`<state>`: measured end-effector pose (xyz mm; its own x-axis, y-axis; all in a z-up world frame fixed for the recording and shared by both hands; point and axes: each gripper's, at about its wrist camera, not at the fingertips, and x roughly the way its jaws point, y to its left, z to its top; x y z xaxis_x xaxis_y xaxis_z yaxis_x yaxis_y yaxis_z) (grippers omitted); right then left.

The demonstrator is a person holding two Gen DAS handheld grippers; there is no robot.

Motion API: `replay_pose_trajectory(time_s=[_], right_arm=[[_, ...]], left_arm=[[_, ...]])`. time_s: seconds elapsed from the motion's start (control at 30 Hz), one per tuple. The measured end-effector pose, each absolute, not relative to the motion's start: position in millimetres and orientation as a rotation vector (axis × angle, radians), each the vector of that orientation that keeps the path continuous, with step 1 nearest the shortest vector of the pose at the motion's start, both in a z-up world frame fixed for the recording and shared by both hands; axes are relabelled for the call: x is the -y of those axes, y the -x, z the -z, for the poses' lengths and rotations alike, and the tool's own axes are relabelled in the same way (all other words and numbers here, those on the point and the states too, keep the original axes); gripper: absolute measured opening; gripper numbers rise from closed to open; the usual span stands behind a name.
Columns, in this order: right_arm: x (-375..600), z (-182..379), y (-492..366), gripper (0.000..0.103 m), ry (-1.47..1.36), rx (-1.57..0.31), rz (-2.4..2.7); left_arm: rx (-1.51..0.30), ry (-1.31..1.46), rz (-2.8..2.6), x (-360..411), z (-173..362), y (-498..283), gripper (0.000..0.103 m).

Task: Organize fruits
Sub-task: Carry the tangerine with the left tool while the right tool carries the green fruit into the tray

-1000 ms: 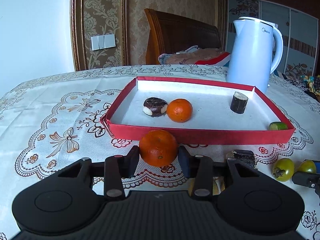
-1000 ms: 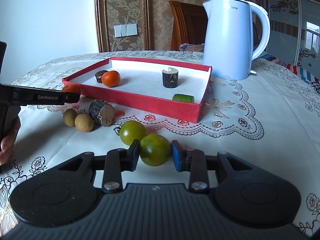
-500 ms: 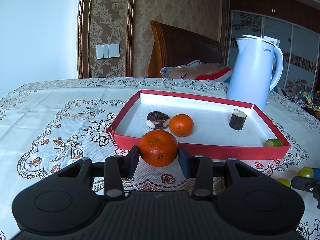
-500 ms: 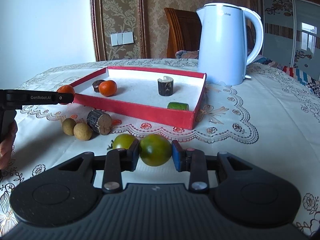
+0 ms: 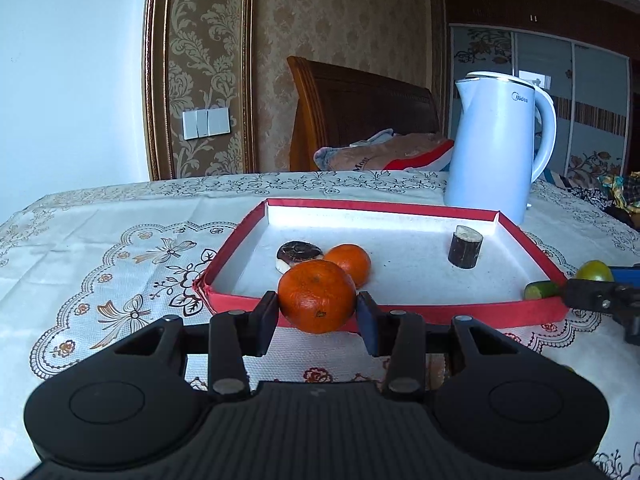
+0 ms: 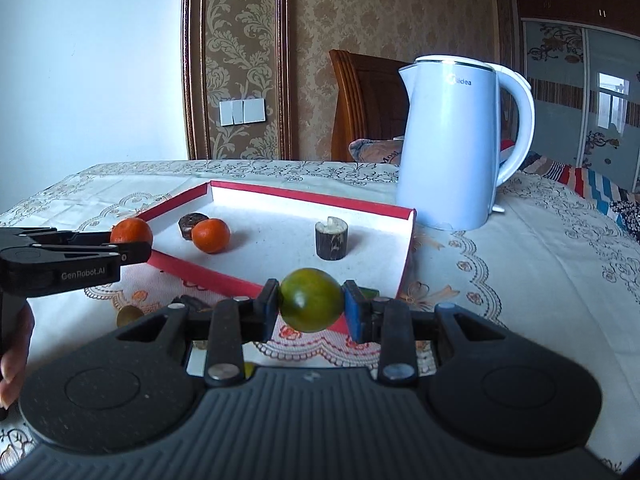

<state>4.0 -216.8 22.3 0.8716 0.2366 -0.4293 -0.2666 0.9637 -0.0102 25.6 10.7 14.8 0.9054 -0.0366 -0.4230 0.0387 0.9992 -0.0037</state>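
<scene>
An orange (image 5: 317,295) is gripped in the left claw (image 5: 317,320), held above the red tray's (image 5: 440,314) near edge. A green fruit (image 6: 311,299) is gripped in the right claw (image 6: 311,311), near the tray's right corner, over the bench (image 6: 520,280).

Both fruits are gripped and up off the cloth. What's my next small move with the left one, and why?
Probably ease the left hand-held gripper forward over the red tray's near wall, then lower. Its orange is clamped at about the height of that wall, short of the white floor, where another orange already sits.
</scene>
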Motion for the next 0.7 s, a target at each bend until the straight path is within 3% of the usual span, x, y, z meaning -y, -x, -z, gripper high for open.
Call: replay_pose_trajectory(time_s=[0.4,0.7], right_arm=[[199.7,-20.5,-48.3,0.031,0.068,-0.489,-0.238],[193.1,-10.3,-74.5,0.032,0.051,-0.565,-0.245]], left_arm=[[-0.541,0.137,0.069,-18.0,-23.5,-69.1,0.042],[-0.577,0.055,0.053,-4.9,-16.5,-82.5,0.042]])
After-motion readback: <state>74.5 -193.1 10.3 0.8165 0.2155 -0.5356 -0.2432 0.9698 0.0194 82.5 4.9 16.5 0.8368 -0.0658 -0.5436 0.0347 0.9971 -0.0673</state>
